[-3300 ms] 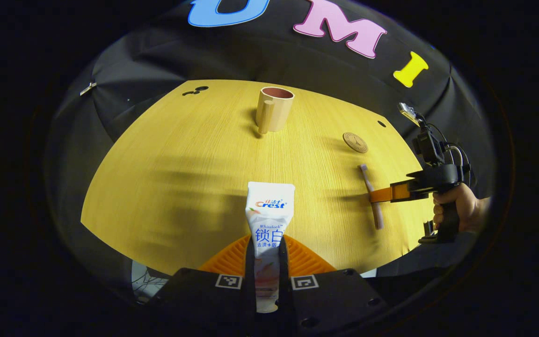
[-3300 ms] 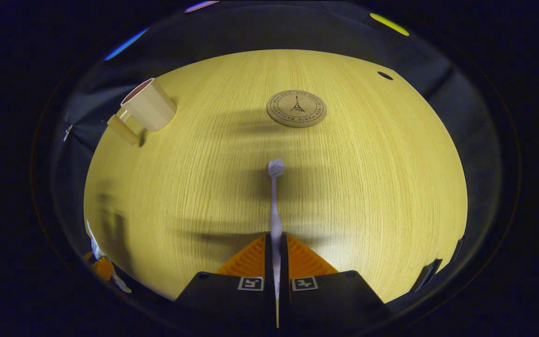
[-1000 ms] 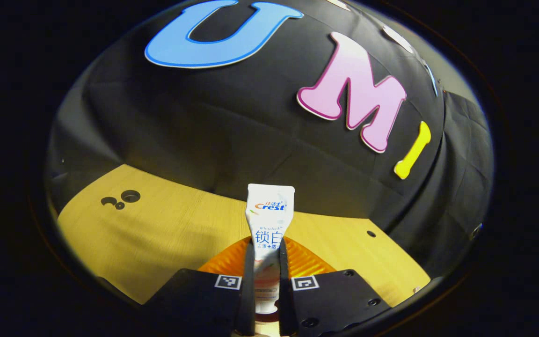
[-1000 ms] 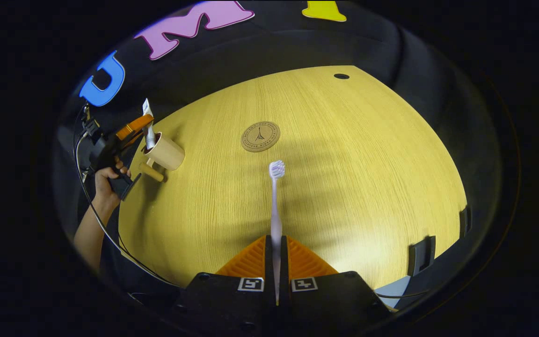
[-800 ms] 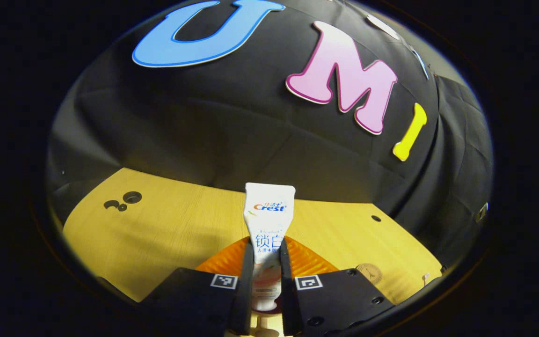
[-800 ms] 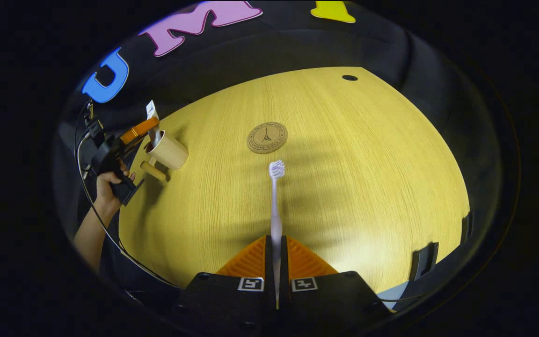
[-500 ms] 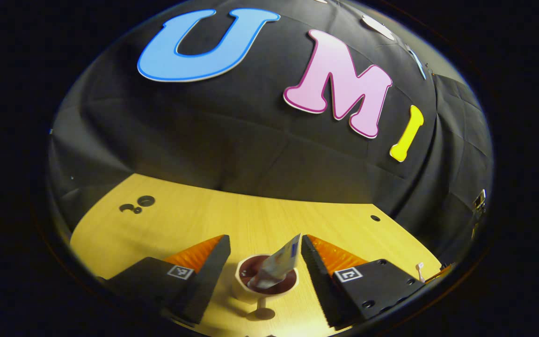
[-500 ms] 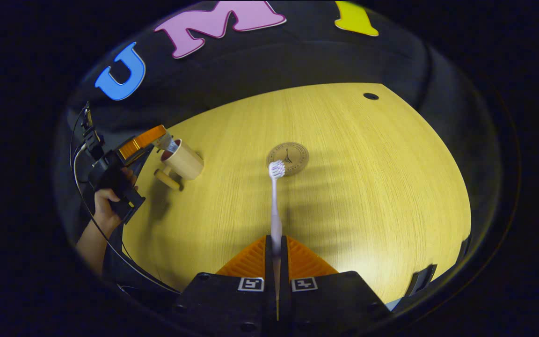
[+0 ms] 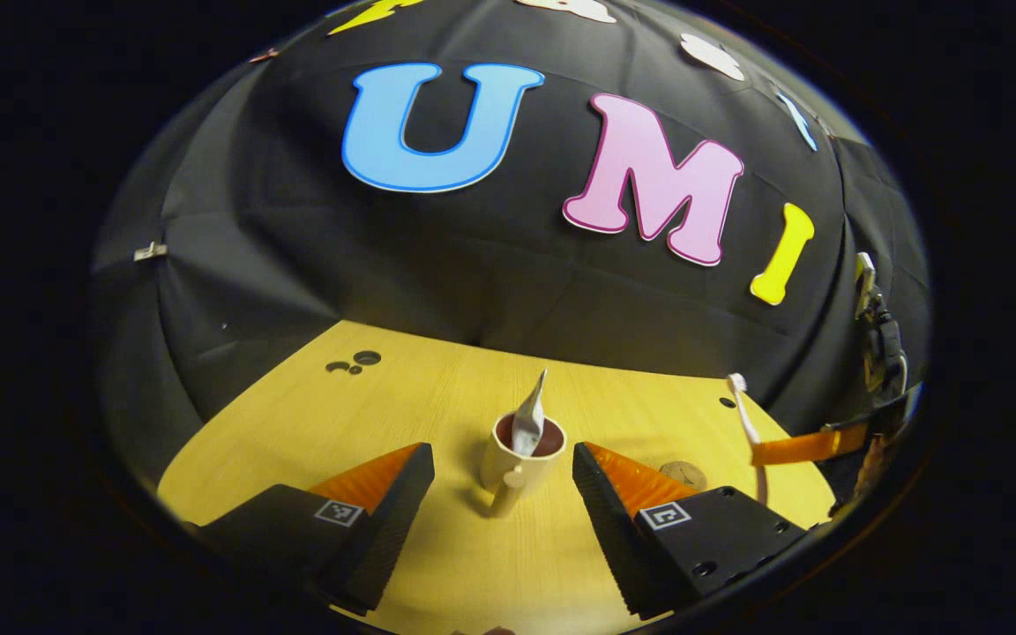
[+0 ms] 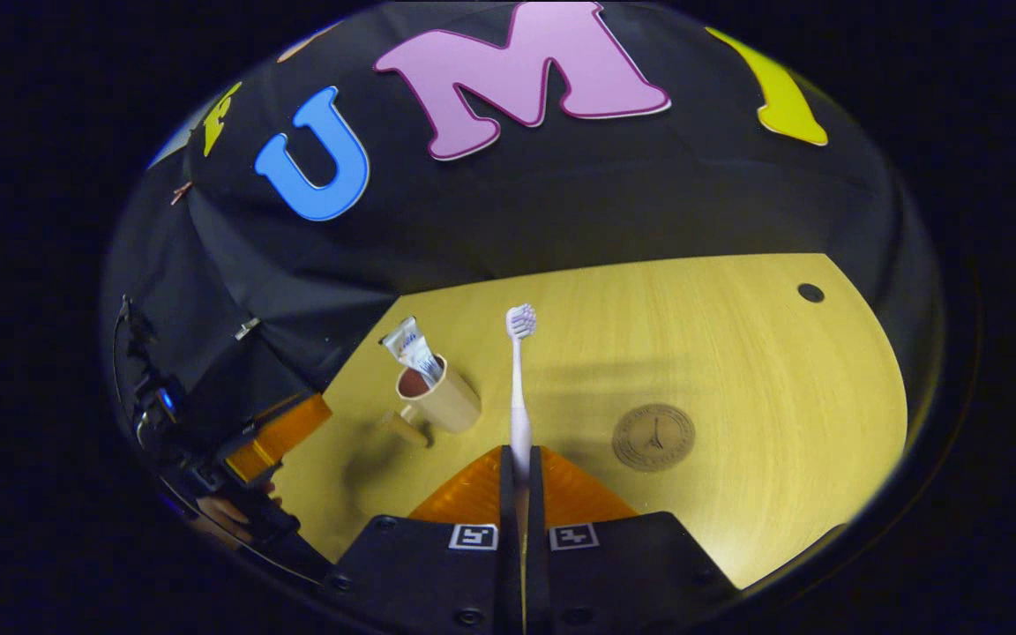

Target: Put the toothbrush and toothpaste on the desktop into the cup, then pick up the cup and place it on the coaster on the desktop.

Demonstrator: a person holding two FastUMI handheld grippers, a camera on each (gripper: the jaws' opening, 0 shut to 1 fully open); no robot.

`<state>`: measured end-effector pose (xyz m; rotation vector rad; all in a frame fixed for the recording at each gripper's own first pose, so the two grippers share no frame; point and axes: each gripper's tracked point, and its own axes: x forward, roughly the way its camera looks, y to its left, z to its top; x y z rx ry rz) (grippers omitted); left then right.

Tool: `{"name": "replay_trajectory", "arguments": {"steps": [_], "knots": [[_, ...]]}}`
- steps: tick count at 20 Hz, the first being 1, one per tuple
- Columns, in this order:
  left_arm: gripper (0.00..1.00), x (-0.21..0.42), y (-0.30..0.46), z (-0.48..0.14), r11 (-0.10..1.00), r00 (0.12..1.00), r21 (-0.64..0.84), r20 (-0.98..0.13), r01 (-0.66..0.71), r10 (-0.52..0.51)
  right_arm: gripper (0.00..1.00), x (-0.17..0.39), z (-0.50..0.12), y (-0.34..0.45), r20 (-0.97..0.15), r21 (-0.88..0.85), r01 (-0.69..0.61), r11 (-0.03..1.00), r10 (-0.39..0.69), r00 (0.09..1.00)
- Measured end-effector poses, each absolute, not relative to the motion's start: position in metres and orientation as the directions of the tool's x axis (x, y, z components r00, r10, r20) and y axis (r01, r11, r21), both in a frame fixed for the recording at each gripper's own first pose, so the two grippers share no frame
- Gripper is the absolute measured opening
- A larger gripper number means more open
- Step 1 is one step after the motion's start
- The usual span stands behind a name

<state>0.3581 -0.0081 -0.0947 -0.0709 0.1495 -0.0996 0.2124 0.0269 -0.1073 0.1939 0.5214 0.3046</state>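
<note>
Left tool (image 9: 499,494) spread wide, nothing between its fingers; the cup (image 9: 521,457) stands upright on the worktop (image 9: 384,414) just ahead, toothpaste (image 9: 529,416) leaning inside. Right tool (image 10: 515,494) pinches the toothbrush (image 10: 518,388) by its handle (bristles forward), coaster (image 10: 653,437) lying near the cup.

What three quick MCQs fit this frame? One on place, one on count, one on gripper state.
1. Where is the toothpaste?
A. flat on the desk
B. standing in the cup
C. on the coaster

2. How many items are inside the cup?
A. none
B. one
C. two

3. What is the right gripper doing?
A. shut on the toothbrush
B. open and empty
C. shut on the cup handle

Answers: 1 B, the tube sticks up out of the cup's rim. 2 B, just the tube; the toothbrush is held above the desk. 3 A, both fingers press its handle.
</note>
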Motion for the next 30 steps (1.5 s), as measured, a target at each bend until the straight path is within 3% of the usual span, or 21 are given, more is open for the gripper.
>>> {"name": "replay_trajectory", "arguments": {"steps": [9, 18, 25, 30], "knots": [[0.98, 0.309, -0.003, -0.105, 0.975, 0.988, -0.215, -0.127, 0.056, -0.084, 0.06, 0.297, -0.076, 0.103, -0.319, 0.338, -0.269, 0.902, 0.378, 0.869], [0.98, 0.309, 0.024, -0.124, 0.978, 0.988, -0.203, -0.139, 0.045, -0.074, 0.06, 0.365, -0.084, 0.151, -0.232, 0.321, -0.281, 0.905, 0.363, 0.903], [0.98, 0.316, 0.039, -0.138, 0.963, 0.988, -0.269, -0.146, 0.010, -0.051, 0.06, 0.374, -0.119, 0.164, -0.227, 0.319, -0.280, 0.905, 0.360, 0.905], [0.98, 0.318, 0.040, -0.148, 0.966, 0.987, -0.259, -0.155, 0.010, -0.051, 0.06, 0.358, -0.125, 0.165, -0.126, 0.233, -0.313, 0.920, 0.348, 0.929]]}}
